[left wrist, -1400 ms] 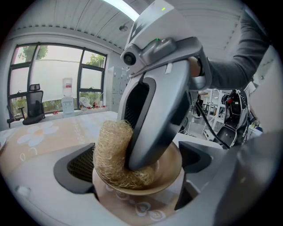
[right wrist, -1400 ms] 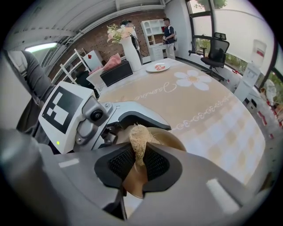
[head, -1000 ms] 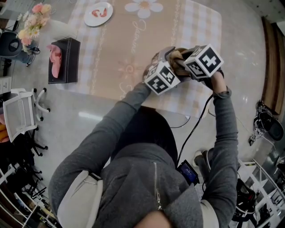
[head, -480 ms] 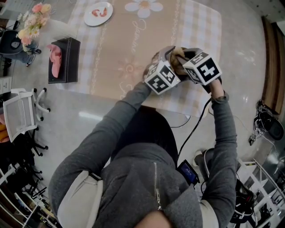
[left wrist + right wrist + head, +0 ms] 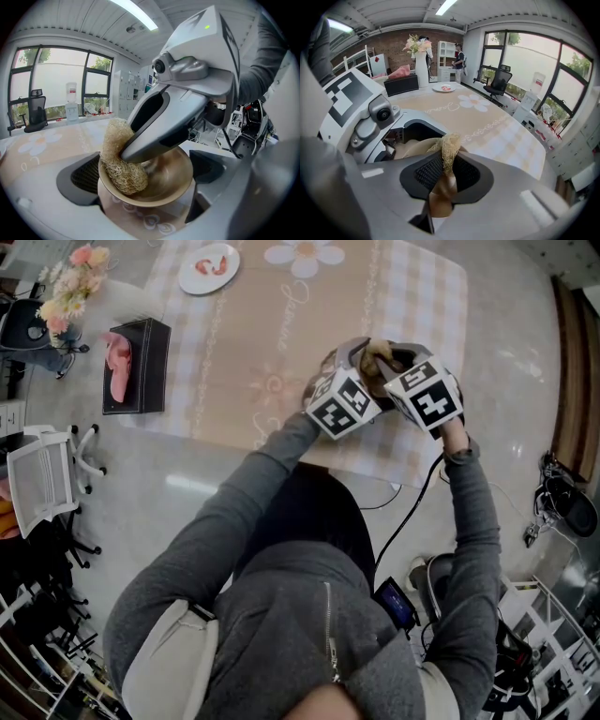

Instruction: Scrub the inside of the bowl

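Observation:
A tan bowl sits between the jaws of my left gripper, which is shut on its sides. A straw-coloured loofah scrubber lies against the bowl's inner left wall. My right gripper reaches down into the bowl from the upper right and is shut on the scrubber. In the right gripper view the scrubber sticks up between the closed jaws of the right gripper, with the bowl behind it. In the head view both marker cubes hide most of the bowl.
The bowl is over a checked tablecloth near the table's front edge. A white plate with pink food sits at the far left. A black box and a vase of flowers stand to the left, a white chair beside the table.
The right gripper has shifted a little toward the person, with the scrubber still in the bowl. The left gripper and the bowl have stayed where they were.

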Available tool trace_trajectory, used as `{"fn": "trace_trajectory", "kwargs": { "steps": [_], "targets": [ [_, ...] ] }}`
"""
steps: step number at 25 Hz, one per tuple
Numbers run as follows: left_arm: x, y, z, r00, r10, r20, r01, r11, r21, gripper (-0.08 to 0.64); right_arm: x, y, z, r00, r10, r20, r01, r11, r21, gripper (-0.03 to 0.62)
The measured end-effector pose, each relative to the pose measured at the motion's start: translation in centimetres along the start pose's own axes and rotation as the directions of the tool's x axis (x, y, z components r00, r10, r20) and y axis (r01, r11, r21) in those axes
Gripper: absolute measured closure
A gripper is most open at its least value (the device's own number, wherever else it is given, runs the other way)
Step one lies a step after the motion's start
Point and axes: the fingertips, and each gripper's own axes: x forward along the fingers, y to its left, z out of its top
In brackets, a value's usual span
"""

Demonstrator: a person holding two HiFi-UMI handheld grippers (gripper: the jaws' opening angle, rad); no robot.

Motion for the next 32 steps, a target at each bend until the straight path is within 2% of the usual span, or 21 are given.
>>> {"fn": "trace_trajectory", "kwargs": {
  "steps": [18, 32],
  "targets": [
    [0.0, 0.0, 0.1, 1.000, 0.001, -0.001, -0.001, 1.000, -0.002, -0.025, -0.7, -1.5, -1.1, 0.998, -0.057, -0.033, 0.055, 0.997, -0.060, 0.529],
    [0.1, 0.1, 0.0, 1.000, 0.003, -0.003, -0.003, 1.000, -0.002, -0.026, -1.2, -1.6, -2.2, 0.991, -0.087, -0.104, 0.065, 0.978, -0.197, 0.531]
  ]
}}
